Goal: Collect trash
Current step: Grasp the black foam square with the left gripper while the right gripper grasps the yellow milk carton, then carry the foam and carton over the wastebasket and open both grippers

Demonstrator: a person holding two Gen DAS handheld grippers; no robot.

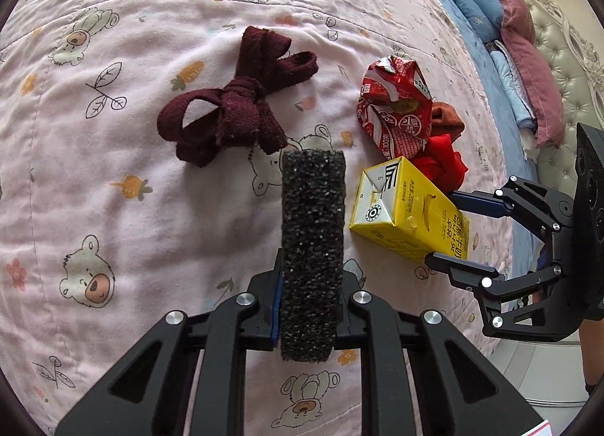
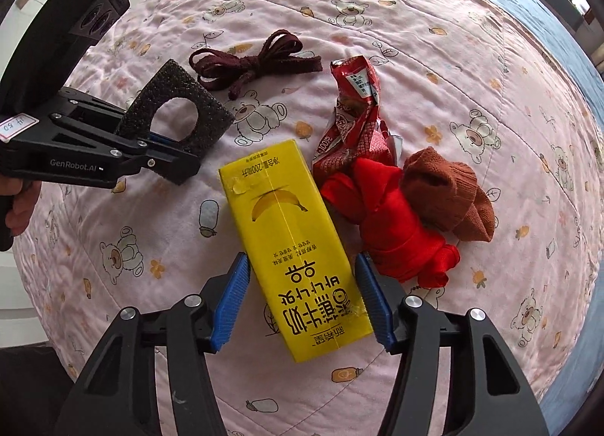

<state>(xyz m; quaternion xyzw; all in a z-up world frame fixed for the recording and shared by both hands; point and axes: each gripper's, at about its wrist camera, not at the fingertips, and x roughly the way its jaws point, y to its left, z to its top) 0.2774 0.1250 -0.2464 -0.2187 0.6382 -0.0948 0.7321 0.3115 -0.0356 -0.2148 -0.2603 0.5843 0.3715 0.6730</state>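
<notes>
My left gripper [image 1: 309, 307] is shut on a black foam block [image 1: 313, 239] and holds it above the pink bedspread; the block shows a round hole in the right wrist view [image 2: 181, 111]. A yellow banana milk carton [image 2: 290, 243] lies on the bed. My right gripper [image 2: 302, 300] is open, its blue pads on either side of the carton's near end, apart from it. The carton also shows in the left wrist view [image 1: 407, 213] with the right gripper [image 1: 445, 224] around it. A crumpled red snack wrapper [image 2: 355, 126] lies just beyond the carton.
A dark maroon knotted cloth strap [image 1: 234, 103] lies on the pink bear-print bedspread [image 1: 113, 179]. A red cloth [image 2: 392, 224] and a brown sock [image 2: 449, 190] lie right of the carton. Blue and pink pillows [image 1: 502, 13] are stacked by the headboard.
</notes>
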